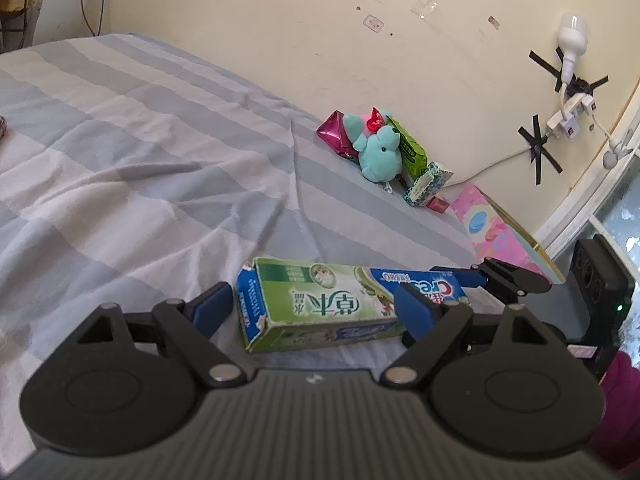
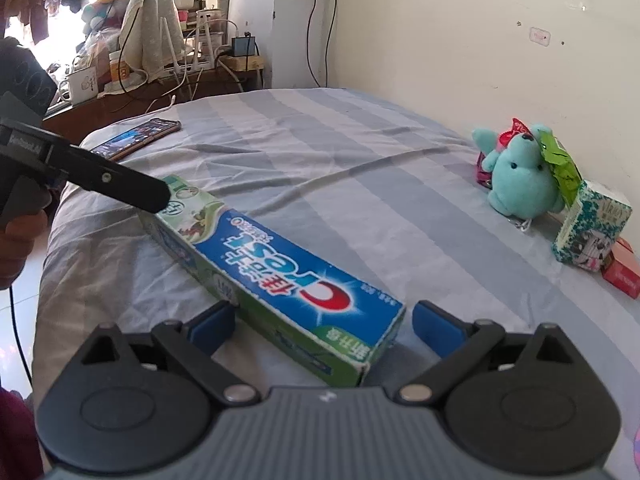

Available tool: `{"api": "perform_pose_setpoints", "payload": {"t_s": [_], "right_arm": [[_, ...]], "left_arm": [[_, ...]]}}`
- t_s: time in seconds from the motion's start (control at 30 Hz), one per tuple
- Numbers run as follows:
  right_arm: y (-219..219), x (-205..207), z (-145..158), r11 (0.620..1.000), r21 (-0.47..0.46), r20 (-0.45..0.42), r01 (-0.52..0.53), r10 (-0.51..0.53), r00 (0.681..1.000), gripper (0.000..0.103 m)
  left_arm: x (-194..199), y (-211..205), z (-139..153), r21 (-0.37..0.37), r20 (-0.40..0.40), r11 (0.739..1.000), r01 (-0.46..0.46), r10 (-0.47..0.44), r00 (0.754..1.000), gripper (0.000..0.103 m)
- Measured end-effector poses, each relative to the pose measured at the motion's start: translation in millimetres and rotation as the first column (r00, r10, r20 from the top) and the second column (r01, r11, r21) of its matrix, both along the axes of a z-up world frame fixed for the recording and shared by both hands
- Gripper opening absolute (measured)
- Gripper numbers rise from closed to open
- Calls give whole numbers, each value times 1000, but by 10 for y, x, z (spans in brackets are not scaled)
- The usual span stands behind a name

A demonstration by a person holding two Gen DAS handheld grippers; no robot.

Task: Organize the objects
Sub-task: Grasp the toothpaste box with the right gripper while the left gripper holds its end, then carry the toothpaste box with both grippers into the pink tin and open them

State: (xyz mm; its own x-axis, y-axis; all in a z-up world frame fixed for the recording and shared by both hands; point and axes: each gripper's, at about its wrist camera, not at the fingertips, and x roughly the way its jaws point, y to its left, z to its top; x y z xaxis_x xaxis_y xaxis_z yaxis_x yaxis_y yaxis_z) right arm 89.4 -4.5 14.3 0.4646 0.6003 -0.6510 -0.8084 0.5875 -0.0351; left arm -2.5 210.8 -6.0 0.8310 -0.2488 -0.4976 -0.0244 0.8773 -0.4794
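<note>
Evidently the tidying was partway through. Against the wall a small cluster already stood together: a teal plush toy point(image 1: 380, 152), a pink foil packet point(image 1: 334, 132), a green packet point(image 1: 410, 150), a patterned tissue pack point(image 1: 426, 182) and a small red box point(image 1: 437, 203), with a pink box point(image 1: 500, 232) just beside them. The toothpaste box point(image 2: 280, 272) was not among them; it lay flat on the striped bedsheet point(image 1: 140, 140), well apart from that group, and looked like the item left to place.

The left gripper point(image 1: 316, 304) straddled one end of the box with its blue pads spread wide, one on each side, apparently not pressing. The right gripper point(image 2: 324, 324) straddled the other end, likewise wide open, with a clear gap between its right pad and the carton; whether its left pad touched the edge was hard to tell. Neither had hold of anything.

A phone point(image 2: 134, 138) lay at the far edge of the bed, possibly also awaiting sorting.
</note>
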Motion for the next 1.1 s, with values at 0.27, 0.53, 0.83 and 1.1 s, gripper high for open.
{"api": "perform_pose_setpoints", "payload": {"t_s": [0.27,0.53,0.83,1.1], "right_arm": [[-41,-82,6,1000,20,3,1,-1,1000,84],[-235,-272,-2,999,24,23,45,-46,999,80],[-298,-407,-17,994,28,62,107,-108,992,78],[-619,-558,163,971,65,192,229,-238,952,78]], "left_arm": [[-1,-81,23,57,-6,998,-4,5,1000,86],[67,-168,30,26,-11,998,61,-61,998,89],[156,-258,27,70,-24,997,38,-37,999,66],[364,-623,322,123,41,985,120,-126,991,65]]}}
